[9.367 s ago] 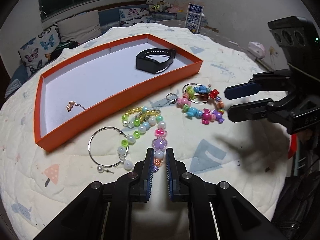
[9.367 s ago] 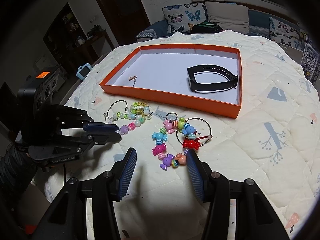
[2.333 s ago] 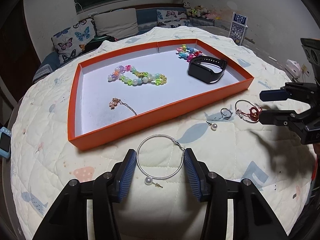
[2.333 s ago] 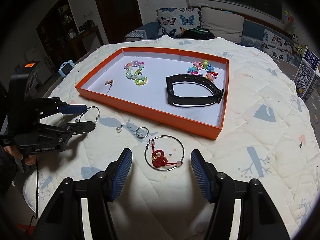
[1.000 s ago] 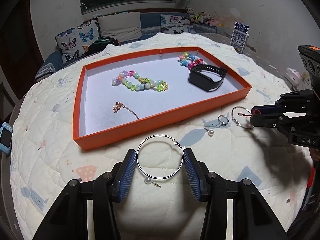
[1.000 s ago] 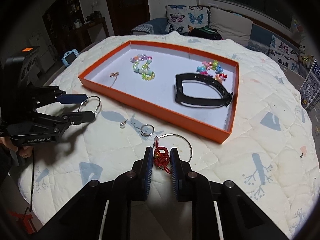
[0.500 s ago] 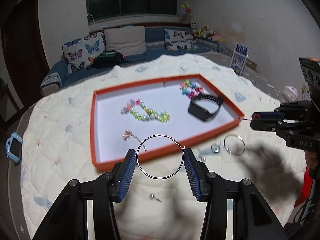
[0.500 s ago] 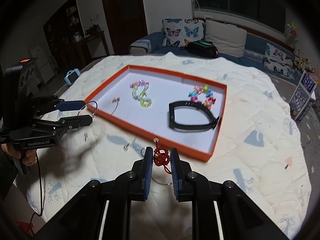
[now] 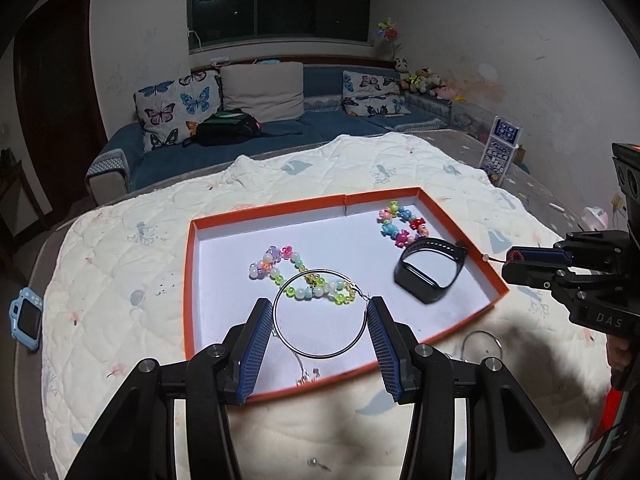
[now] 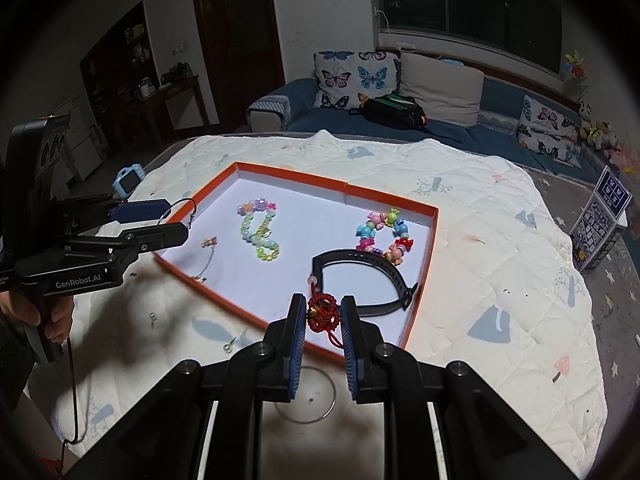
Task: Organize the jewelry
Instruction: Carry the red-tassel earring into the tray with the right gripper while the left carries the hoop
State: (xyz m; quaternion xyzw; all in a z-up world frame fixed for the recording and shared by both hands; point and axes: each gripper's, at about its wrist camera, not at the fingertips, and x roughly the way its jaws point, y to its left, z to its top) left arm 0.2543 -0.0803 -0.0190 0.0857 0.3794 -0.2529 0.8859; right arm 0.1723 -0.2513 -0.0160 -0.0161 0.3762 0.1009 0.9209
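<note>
Currently your left gripper (image 9: 320,328) pinches the silver hoop (image 9: 320,314) across its width above the orange tray (image 9: 192,264); that springy wire could pop free. Your right gripper (image 10: 323,316), nearly shut, clamps the red knot charm (image 10: 323,312); its ring dangles and could snag the tray's near wall.

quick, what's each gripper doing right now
Left gripper: shut on the silver hoop earring, lifted above the orange tray.
Right gripper: shut on the red knot charm.
</note>
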